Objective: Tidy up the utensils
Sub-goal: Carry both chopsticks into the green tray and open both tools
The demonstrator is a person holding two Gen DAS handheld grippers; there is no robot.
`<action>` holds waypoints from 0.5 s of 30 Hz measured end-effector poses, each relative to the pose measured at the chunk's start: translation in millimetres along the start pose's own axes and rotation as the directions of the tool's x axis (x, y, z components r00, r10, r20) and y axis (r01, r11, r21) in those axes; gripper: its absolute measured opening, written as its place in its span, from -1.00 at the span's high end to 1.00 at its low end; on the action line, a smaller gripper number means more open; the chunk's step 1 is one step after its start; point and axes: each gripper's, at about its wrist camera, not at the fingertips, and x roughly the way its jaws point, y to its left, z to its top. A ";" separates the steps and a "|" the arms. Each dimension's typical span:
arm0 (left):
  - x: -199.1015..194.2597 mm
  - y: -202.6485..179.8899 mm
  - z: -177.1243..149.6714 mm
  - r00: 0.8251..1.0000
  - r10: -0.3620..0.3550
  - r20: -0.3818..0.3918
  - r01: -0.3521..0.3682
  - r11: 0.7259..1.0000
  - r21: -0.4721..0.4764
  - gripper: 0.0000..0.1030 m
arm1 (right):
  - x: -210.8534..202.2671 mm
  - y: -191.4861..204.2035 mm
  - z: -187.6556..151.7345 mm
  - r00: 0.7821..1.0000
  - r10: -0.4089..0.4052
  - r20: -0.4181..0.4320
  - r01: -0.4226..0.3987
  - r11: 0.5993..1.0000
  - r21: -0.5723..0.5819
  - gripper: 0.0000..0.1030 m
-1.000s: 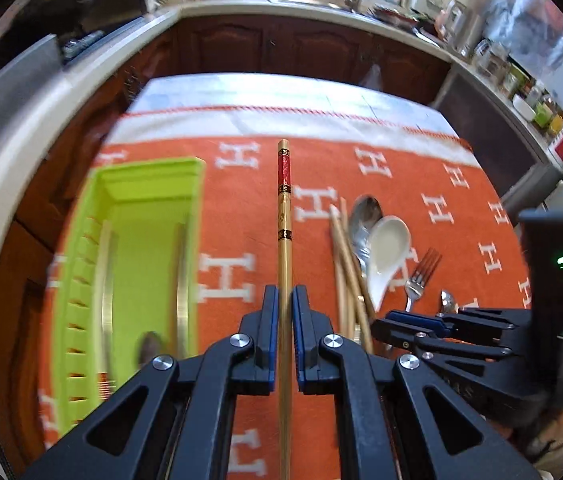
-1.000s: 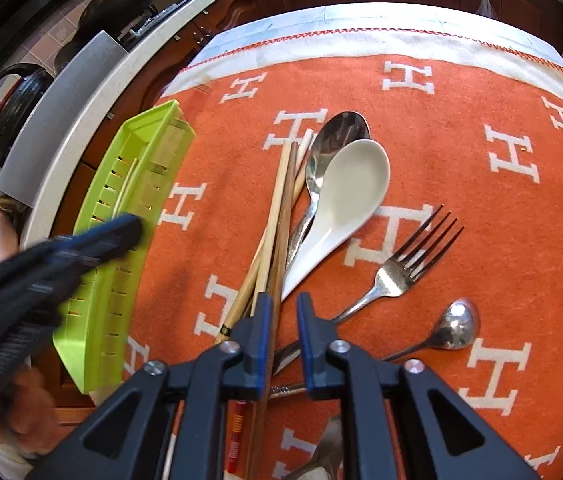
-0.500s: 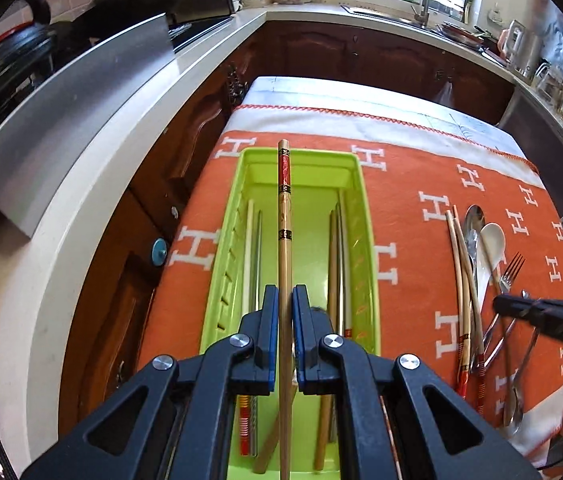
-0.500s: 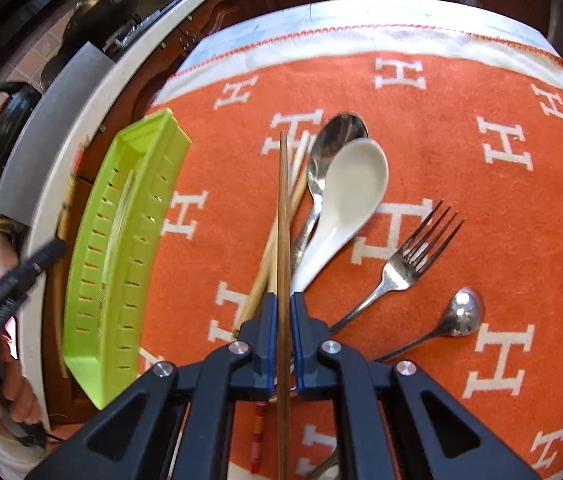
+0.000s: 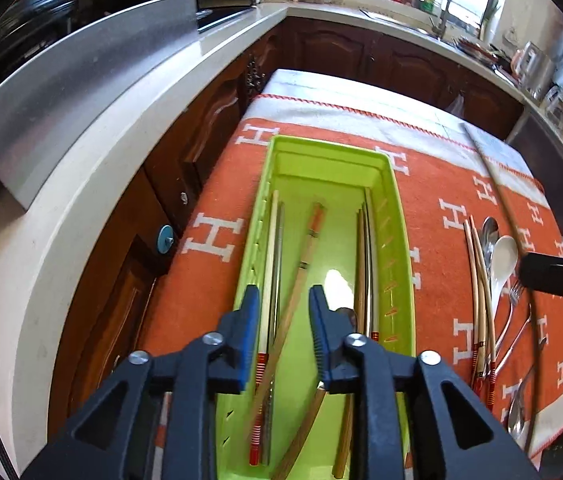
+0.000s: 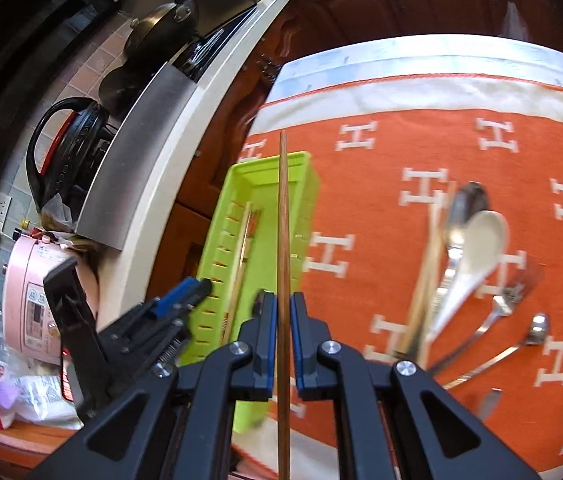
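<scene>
While right claw (image 6: 282,328) grips, chopstick (image 6: 282,216) between pads

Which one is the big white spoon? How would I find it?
Look at the orange cloth with white H letters, right of the green tray. In the loose pile beside the chopsticks lies the white soup spoon. It is the only white, wide-bowled piece; its neighbours are shiny metal or thin wood.

Both wrist views look down, sharing the green tray (image 5: 393,216).
</scene>
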 end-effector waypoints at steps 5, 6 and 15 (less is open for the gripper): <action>-16.7 10.5 -0.8 0.998 0.045 0.041 -0.045 0.999 -0.014 0.12 | 29.7 19.6 5.3 0.999 0.010 -0.040 -0.009 1.000 0.021 0.87; -19.7 12.3 -1.1 0.997 0.059 0.047 -0.059 0.998 -0.016 0.12 | 32.9 20.5 5.2 0.999 0.012 -0.047 -0.010 1.000 0.026 0.87; -34.8 28.1 -0.9 0.990 0.122 0.068 -0.119 0.992 -0.048 -0.12 | 61.0 33.3 6.3 0.996 -0.016 -0.090 0.020 0.999 0.046 0.80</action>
